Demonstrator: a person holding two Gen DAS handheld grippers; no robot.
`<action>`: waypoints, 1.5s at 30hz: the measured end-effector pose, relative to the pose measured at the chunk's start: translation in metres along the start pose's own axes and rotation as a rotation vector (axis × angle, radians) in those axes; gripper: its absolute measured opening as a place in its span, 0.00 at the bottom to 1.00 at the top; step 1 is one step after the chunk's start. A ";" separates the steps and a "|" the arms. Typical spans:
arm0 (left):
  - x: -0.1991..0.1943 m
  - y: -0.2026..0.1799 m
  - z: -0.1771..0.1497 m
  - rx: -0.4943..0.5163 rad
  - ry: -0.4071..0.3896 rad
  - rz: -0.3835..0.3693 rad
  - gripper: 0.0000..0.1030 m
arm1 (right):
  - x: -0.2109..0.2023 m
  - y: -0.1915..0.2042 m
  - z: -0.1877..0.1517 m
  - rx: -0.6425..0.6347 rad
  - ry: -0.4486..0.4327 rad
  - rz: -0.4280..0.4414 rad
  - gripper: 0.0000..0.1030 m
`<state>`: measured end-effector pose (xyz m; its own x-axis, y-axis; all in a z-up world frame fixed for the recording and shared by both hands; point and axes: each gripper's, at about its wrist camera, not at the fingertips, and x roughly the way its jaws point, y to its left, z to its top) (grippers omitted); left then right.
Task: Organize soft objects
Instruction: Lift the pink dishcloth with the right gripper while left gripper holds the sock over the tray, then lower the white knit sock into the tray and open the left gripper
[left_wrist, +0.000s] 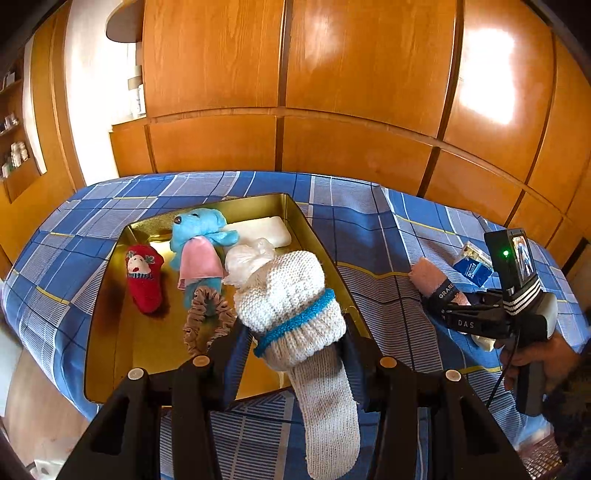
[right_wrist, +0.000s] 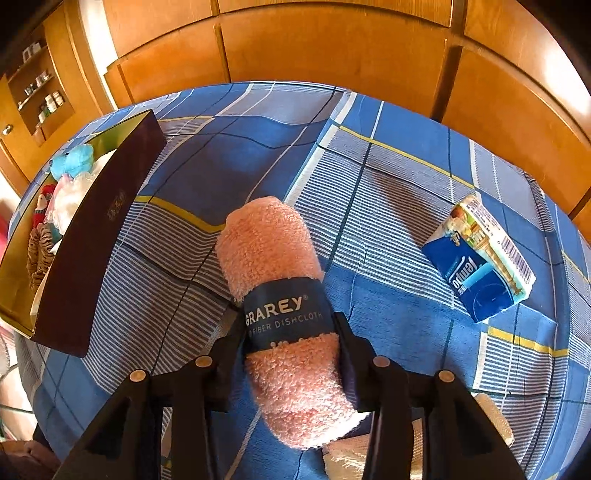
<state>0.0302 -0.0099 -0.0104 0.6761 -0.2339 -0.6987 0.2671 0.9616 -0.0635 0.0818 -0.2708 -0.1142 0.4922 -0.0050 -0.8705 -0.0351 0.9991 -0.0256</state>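
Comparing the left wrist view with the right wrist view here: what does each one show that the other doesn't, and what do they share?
Only the left wrist view shows the knitted sock clamped in the left tongs, and the white sponge inside the tin.

Only the right wrist view shows the tin's dark outer wall and a cream cloth beneath the right tongs.

Both show the gold tin, blue plush, red sock, scrunchie, pink dishcloth gripped by the right tongs, and tissue pack.
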 end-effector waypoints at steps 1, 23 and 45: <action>0.000 0.000 0.000 0.000 -0.001 0.001 0.46 | 0.000 0.001 -0.001 -0.003 -0.005 -0.006 0.42; -0.004 0.040 -0.003 -0.099 0.014 0.045 0.46 | -0.004 0.009 -0.017 -0.020 -0.105 -0.064 0.42; 0.088 0.157 0.021 -0.207 0.210 0.195 0.55 | -0.004 0.009 -0.016 -0.024 -0.123 -0.059 0.42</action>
<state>0.1461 0.1176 -0.0667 0.5392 -0.0287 -0.8417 -0.0124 0.9990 -0.0420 0.0653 -0.2626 -0.1191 0.5967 -0.0573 -0.8004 -0.0227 0.9958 -0.0882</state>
